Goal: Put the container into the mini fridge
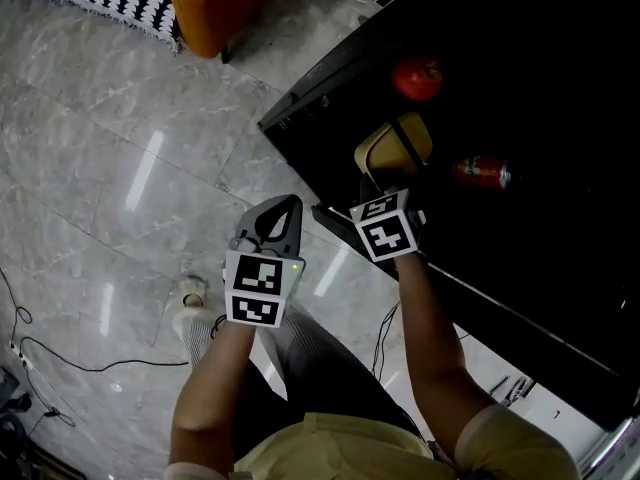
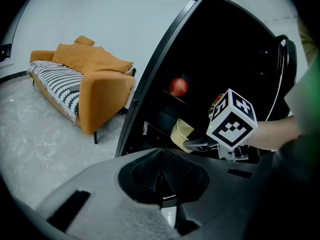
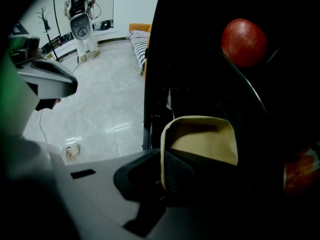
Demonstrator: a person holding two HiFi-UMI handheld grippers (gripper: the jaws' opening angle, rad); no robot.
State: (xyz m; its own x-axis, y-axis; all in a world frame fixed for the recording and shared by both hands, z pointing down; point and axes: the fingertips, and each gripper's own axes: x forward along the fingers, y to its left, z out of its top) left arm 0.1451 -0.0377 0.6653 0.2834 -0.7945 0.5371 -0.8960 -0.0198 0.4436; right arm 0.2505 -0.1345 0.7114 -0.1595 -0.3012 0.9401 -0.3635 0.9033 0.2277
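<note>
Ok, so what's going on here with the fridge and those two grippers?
A person is working two handheld grippers at an open mini fridge. The right gripper is shut on the wall of a pale yellow container and holds it at the fridge opening, near a red fruit and a can inside. The left gripper is shut, empty, and hangs over the floor.

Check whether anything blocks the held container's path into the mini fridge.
Nothing visible does. The right gripper holds the container at the open mini fridge. The apple sits higher up and the can off to the side, both apart from it.
</note>
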